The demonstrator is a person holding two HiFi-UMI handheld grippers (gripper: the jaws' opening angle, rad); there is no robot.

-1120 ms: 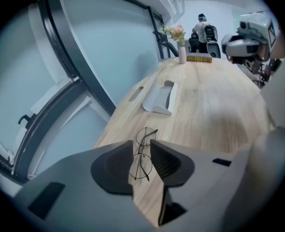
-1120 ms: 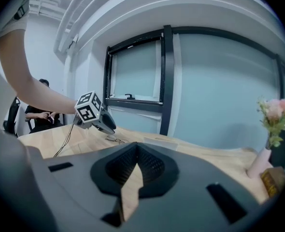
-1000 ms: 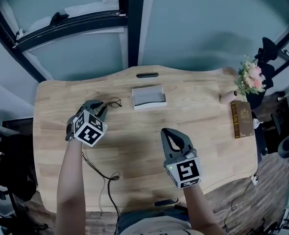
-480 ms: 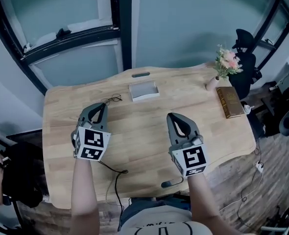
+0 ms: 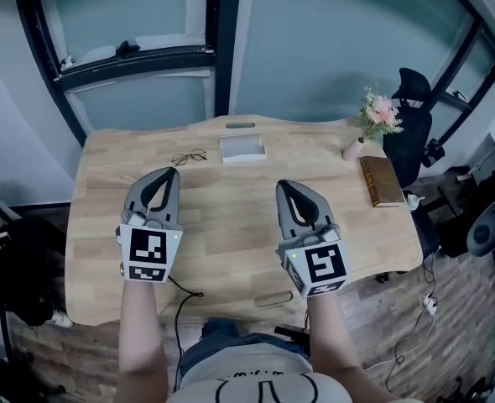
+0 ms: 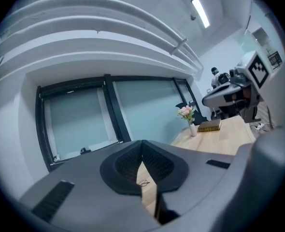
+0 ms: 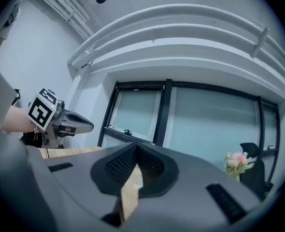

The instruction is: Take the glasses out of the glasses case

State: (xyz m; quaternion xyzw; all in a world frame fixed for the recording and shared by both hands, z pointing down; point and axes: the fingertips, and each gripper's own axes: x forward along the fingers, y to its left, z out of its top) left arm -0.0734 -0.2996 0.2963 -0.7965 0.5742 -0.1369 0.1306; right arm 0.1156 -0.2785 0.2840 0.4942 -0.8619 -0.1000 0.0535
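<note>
The thin-framed glasses point(image 5: 188, 156) lie on the wooden table point(image 5: 231, 225), just left of the open grey glasses case point(image 5: 242, 148) at the far edge. My left gripper point(image 5: 171, 173) hangs above the table, well short of the glasses, shut and empty. In the left gripper view its jaws point(image 6: 142, 145) meet at the tips and the glasses point(image 6: 143, 182) show small through the gap below them. My right gripper point(image 5: 283, 186) hovers beside it at the same height, shut with nothing in it. Its jaws point(image 7: 136, 147) touch in the right gripper view.
A vase of pink flowers point(image 5: 353, 148) and a brown book point(image 5: 379, 180) stand at the table's right end, with a black chair point(image 5: 411, 91) beyond. A black cable point(image 5: 184, 292) trails over the near edge. Dark window frames rise behind the table.
Both grippers have risen and drawn back toward the near edge. The left gripper has moved away from the glasses, which stay lying on the table beside the case.
</note>
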